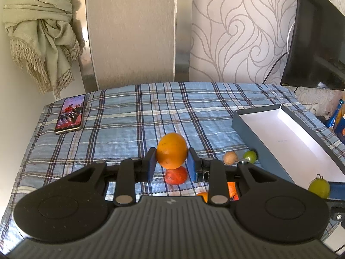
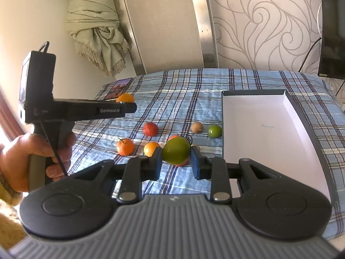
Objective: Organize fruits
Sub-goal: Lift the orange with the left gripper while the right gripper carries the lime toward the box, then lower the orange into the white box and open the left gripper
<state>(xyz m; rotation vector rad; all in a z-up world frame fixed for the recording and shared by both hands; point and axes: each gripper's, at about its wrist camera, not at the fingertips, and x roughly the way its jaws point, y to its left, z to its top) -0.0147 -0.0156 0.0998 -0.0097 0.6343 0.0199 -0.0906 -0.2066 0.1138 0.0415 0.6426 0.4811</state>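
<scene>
The left gripper (image 1: 171, 164) tilts downward, its blue pads pressed against either side of an orange fruit (image 1: 171, 150) lifted clear of the cloth. The right gripper (image 2: 176, 161) tilts down likewise, clamped on a green fruit (image 2: 176, 152). The person's left hand (image 2: 32, 161) wraps round the left tool's handle, a knitted cuff at the wrist.

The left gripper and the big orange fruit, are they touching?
Touching. In the left wrist view, the left gripper is shut on the orange fruit: both blue pads press its sides and it hangs above the plaid cloth.
</scene>
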